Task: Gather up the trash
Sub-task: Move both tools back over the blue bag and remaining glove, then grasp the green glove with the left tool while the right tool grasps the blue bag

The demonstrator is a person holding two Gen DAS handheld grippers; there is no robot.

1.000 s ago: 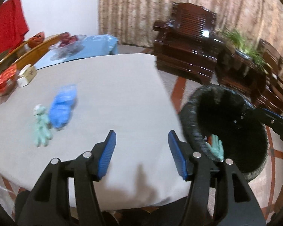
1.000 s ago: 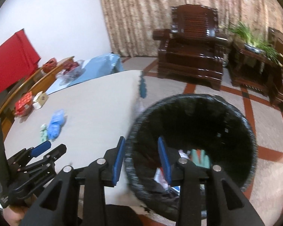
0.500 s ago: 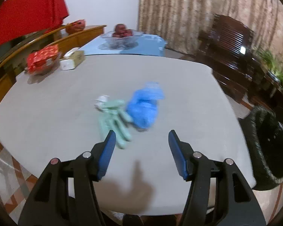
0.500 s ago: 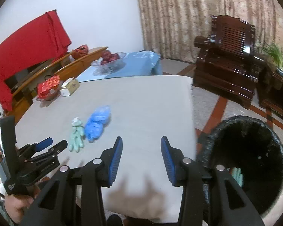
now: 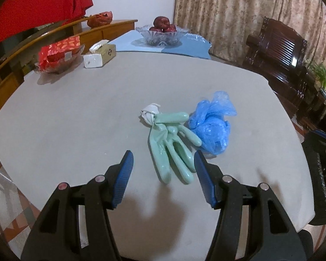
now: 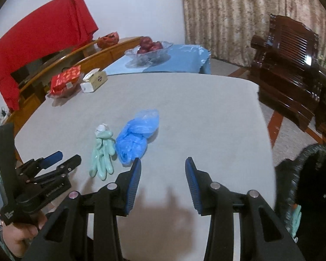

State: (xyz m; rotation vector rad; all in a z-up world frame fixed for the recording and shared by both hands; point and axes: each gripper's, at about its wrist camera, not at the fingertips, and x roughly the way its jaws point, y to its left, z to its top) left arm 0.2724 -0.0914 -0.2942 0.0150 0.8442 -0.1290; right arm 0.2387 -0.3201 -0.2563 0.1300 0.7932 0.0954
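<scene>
A pale green rubber glove (image 5: 171, 143) with a white wad at its cuff lies on the grey table (image 5: 76, 117). A crumpled blue plastic bag (image 5: 210, 126) lies touching its right side. My left gripper (image 5: 163, 165) is open and empty just short of the glove's fingertips. My right gripper (image 6: 162, 169) is open and empty over the table, to the right of the blue bag (image 6: 134, 139) and glove (image 6: 102, 154). The left gripper (image 6: 54, 158) shows in the right wrist view. A black bin (image 6: 308, 187) stands off the table's right edge, a green glove inside.
At the table's far left are a red packet in a dish (image 5: 56, 54) and a tissue box (image 5: 100, 56). A glass bowl of red fruit (image 5: 163, 32) sits on a blue cloth behind. Dark wooden chairs (image 5: 278, 50) stand at the right.
Both grippers swung left from the bin toward the table's middle. The left gripper has closed in on the green glove. Both jaws stayed open.
</scene>
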